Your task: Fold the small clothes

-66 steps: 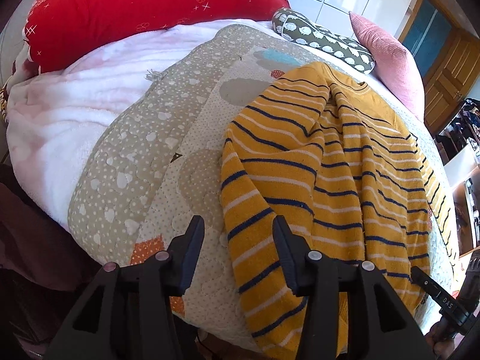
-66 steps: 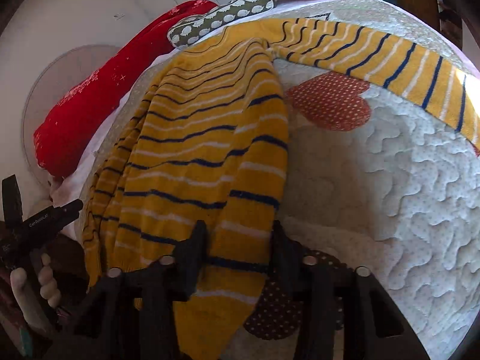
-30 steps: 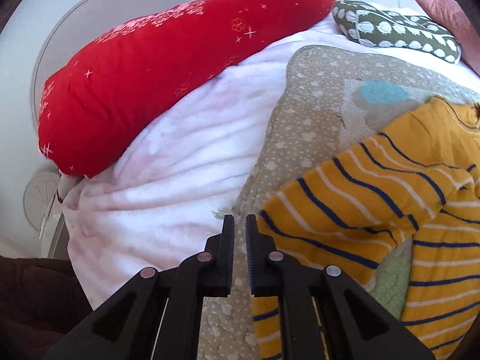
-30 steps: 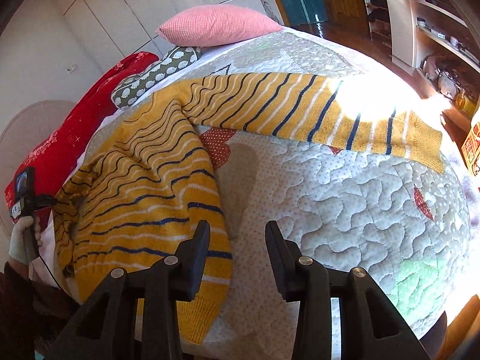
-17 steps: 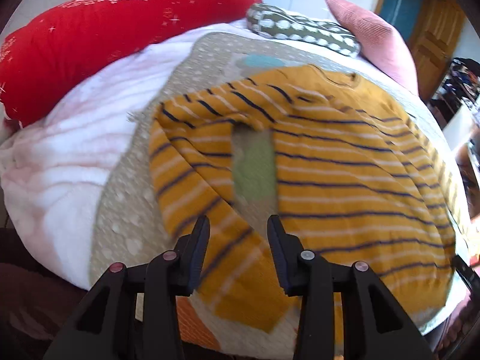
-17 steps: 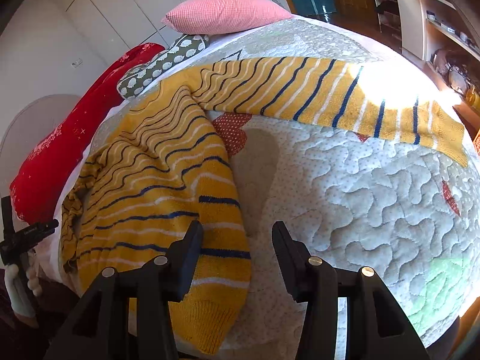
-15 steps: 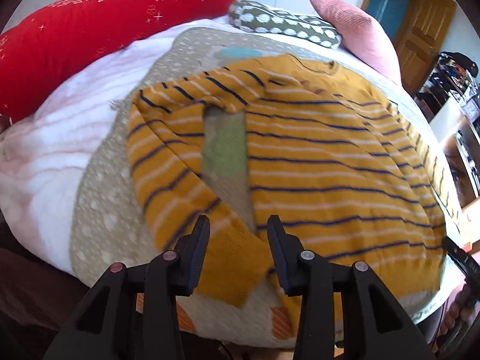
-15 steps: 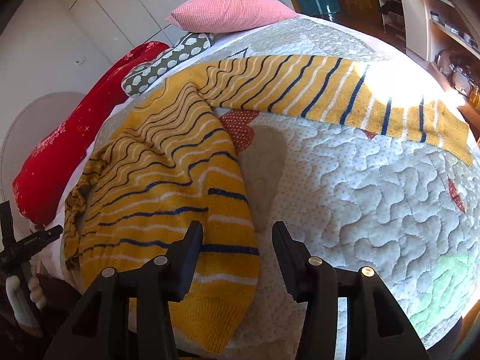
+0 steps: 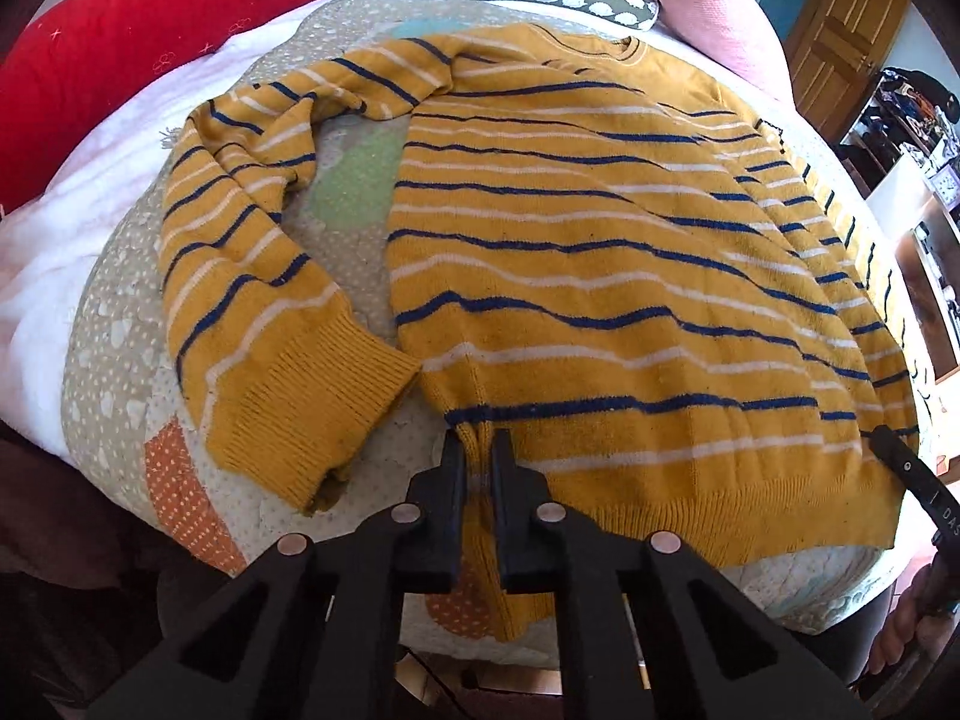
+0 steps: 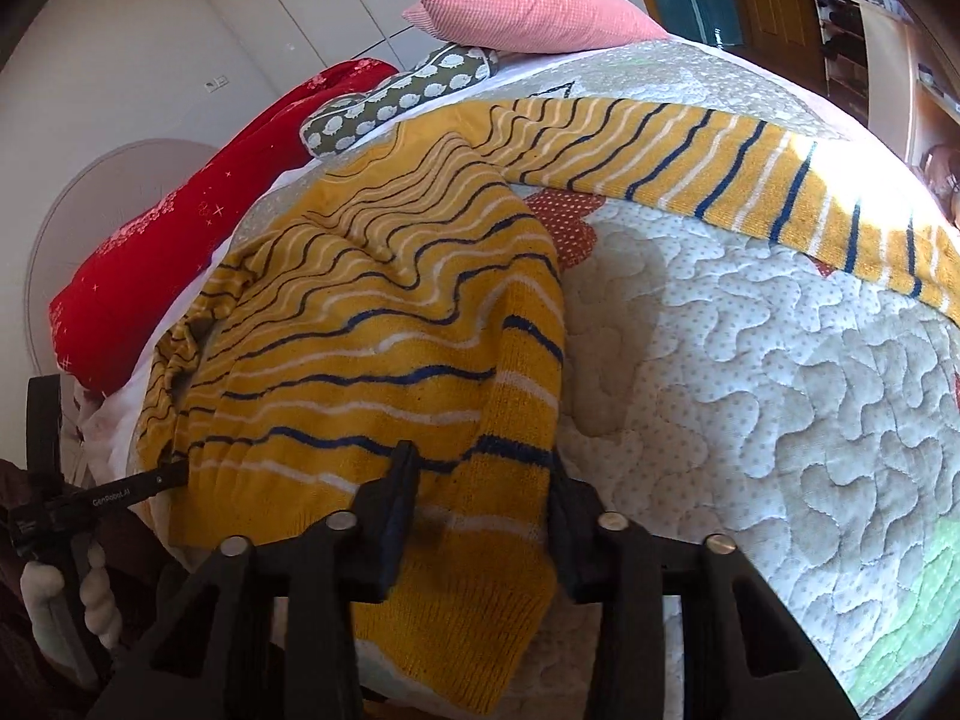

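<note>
Behind the sweater [image 9: 600, 276], pink pillow [image 10: 534, 15]

One striped sweater [image 9: 600, 276], two hand-held grippers, three pillows, one quilt [image 10: 750, 408]

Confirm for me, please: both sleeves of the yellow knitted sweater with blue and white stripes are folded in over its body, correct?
Not quite. In the right wrist view, one sleeve of the yellow knitted sweater with blue and white stripes lies stretched straight out across the quilted bedspread. In the left wrist view, the other sleeve lies beside the body.
</note>
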`<action>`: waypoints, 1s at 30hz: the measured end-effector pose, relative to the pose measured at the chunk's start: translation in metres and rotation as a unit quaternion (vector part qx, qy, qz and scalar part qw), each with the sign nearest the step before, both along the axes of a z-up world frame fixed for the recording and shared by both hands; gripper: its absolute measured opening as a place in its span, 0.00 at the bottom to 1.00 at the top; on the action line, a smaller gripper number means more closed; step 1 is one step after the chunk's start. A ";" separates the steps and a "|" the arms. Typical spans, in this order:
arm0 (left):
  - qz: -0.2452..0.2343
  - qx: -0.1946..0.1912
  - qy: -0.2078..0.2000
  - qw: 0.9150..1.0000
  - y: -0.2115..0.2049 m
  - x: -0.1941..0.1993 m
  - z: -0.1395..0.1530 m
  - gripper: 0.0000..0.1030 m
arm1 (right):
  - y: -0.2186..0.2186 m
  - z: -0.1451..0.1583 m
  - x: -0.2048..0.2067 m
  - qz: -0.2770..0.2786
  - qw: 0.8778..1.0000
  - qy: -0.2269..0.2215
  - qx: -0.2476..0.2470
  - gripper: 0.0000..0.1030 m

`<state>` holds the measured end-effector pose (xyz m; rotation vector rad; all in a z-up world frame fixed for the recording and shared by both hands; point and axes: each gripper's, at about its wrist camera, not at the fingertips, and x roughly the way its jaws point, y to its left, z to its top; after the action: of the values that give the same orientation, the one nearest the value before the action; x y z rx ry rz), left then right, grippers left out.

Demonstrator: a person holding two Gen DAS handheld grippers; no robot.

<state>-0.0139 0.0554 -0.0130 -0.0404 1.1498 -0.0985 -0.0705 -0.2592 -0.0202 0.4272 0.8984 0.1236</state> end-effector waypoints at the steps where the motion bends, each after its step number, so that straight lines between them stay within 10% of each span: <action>1: 0.003 0.007 -0.005 1.000 0.003 -0.004 0.004 0.07 | 0.004 0.000 0.001 0.008 1.000 0.002 0.001 0.16; 16: 0.031 -0.011 0.004 0.999 0.048 -0.058 0.002 0.08 | -0.002 -0.012 -0.027 0.044 0.997 0.023 0.066 0.23; 22: 0.050 -0.029 -0.050 0.997 0.057 -0.073 0.028 0.25 | -0.077 0.001 -0.034 -0.087 0.994 0.004 0.065 0.43; 30: 0.014 -0.030 -0.090 0.995 0.025 -0.052 0.056 0.53 | -0.164 -0.016 -0.031 -0.243 0.956 0.005 0.162 0.46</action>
<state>-0.0660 0.0803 0.0428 -0.0993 0.9661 -0.1104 -0.1017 -0.4231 -0.0360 0.9437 0.7614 -0.1860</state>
